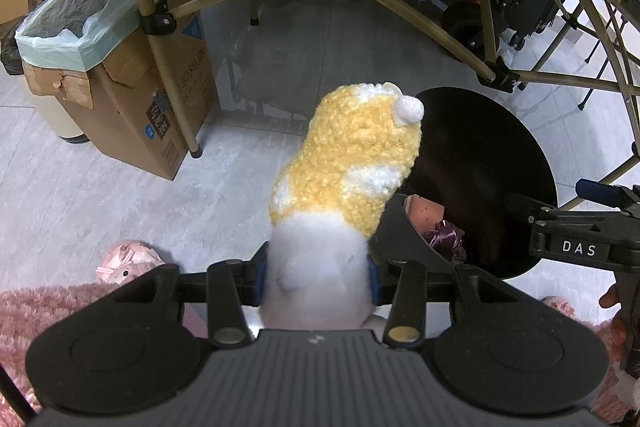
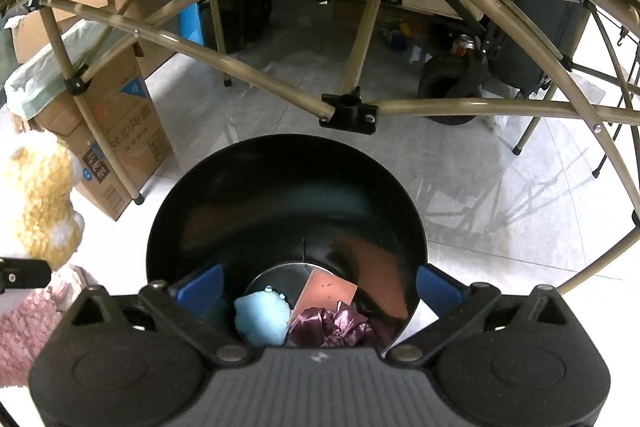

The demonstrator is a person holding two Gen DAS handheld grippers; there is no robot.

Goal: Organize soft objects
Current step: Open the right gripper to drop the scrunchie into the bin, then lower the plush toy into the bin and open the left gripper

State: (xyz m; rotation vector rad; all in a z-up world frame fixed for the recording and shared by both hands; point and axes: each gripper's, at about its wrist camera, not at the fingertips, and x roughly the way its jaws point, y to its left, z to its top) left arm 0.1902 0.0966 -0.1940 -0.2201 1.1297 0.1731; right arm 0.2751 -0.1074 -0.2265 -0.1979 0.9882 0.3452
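- Sock (image 1: 344, 163), yellow and white, was clamped in the left gripper (image 1: 316, 277) beside the bin (image 1: 520, 163).
- Right gripper (image 2: 318, 287) hung spread wide, empty, above the bin, over a blue plush (image 2: 262, 319).

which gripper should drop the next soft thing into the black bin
Left, probably. The left gripper is shut on the yellow and white plush beside the black bin; the right gripper hangs open and empty above it.

The tall black round bin (image 2: 280, 195) hides part of its contents: blue fluffy item (image 2: 262, 319) and purple satin cloth (image 2: 332, 327) disappear behind the right claw body.
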